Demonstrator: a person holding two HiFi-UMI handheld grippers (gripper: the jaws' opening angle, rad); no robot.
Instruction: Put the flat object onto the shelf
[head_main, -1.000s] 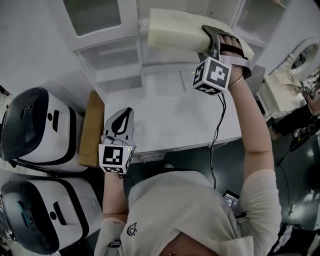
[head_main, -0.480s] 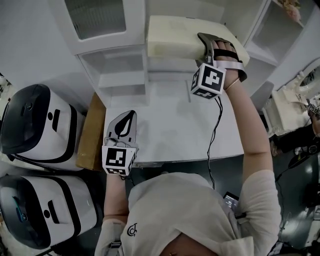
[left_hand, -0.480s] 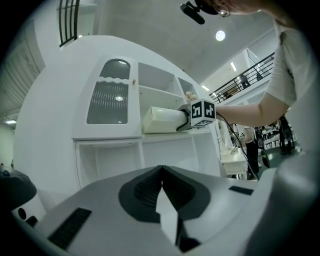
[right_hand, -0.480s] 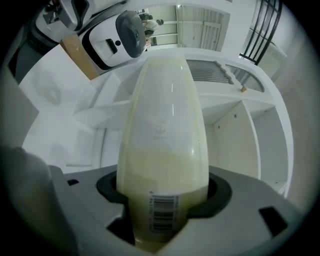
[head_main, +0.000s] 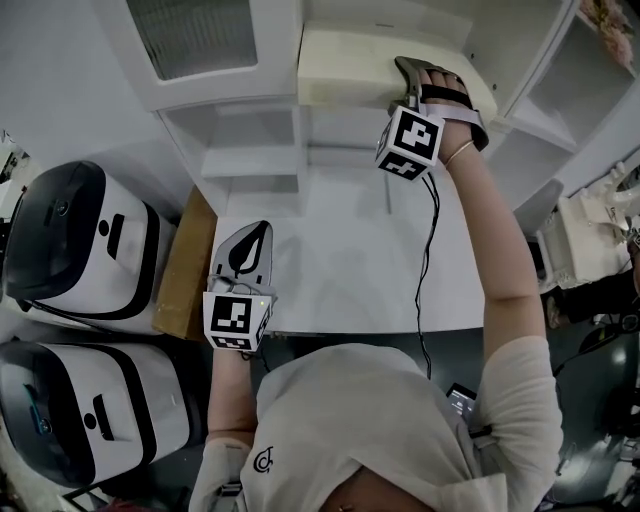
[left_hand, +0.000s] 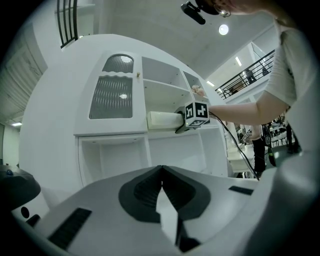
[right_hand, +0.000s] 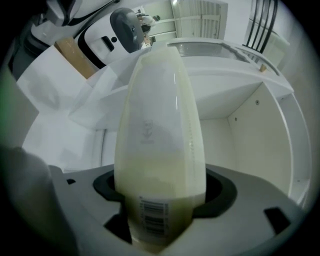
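The flat object (head_main: 340, 65), a pale cream packet with a barcode at its near end (right_hand: 160, 125), reaches into a compartment of the white shelf unit (head_main: 250, 130). My right gripper (head_main: 400, 66) is raised to that compartment. Its jaws are opening, and the packet's near end still sits between them (right_hand: 160, 197), touching both. The left gripper view shows the packet (left_hand: 162, 120) lying level on the shelf board (left_hand: 165, 131). My left gripper (head_main: 256, 228) hovers shut and empty over the white table (head_main: 340, 260), with its jaw tips meeting (left_hand: 161, 172).
Two black-and-white machines (head_main: 70, 250) (head_main: 90, 420) stand at the left beside a brown board (head_main: 185, 265). A ribbed glass cabinet door (head_main: 190, 35) is left of the compartment. A black cable (head_main: 428, 260) hangs from the right gripper over the table.
The right gripper has carried the packet further up and into the shelf compartment. The left gripper has stayed in place over the table.
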